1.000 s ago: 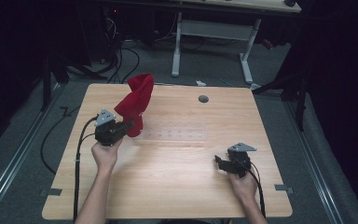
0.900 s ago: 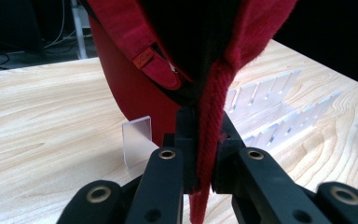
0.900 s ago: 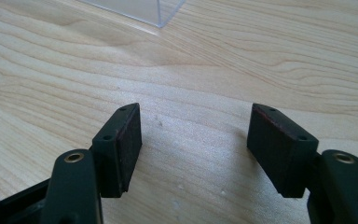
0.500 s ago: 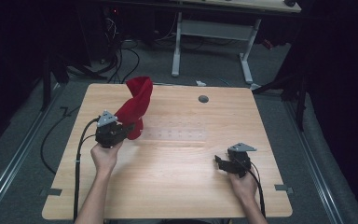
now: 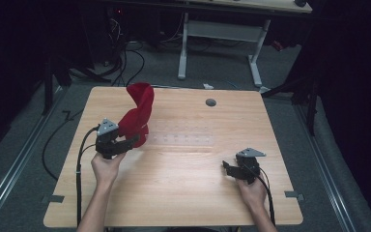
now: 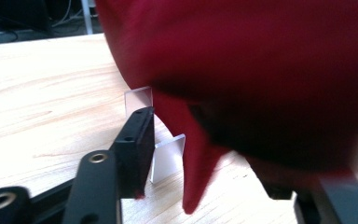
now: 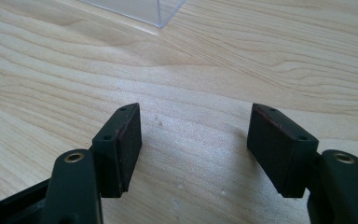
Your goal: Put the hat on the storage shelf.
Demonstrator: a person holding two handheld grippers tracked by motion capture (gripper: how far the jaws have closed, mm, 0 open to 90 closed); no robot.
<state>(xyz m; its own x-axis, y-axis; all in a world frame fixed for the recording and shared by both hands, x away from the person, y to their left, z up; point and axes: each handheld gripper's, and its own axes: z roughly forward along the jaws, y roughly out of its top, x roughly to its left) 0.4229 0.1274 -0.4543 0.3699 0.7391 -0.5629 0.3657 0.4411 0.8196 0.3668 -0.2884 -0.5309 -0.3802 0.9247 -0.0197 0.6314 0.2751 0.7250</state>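
A red cloth [image 5: 137, 113] rises in a twisted column at the table's left. My left gripper [image 5: 131, 141] is at its base. In the left gripper view the blurred cloth [image 6: 261, 70] looms over my left gripper [image 6: 205, 154], a pointed tip hanging between the jaws. These stand wide apart, the left pad clear of the cloth, the right jaw mostly hidden. A clear plastic rack [image 5: 183, 140] lies at mid-table, its upright plates [image 6: 168, 158] just past the jaws. My right gripper [image 5: 228, 170] rests open near the front right, nothing between its pads [image 7: 196, 135].
The wooden table [image 5: 183, 198] has a small grey disc [image 5: 210, 102] near its far edge. A corner of the clear rack [image 7: 140, 9] is ahead of the right gripper. Beyond the table stand a white desk frame [image 5: 217, 34] and floor cables [image 5: 125, 53].
The red cloth and the left gripper have shifted very slightly toward the person. The right gripper has not moved.
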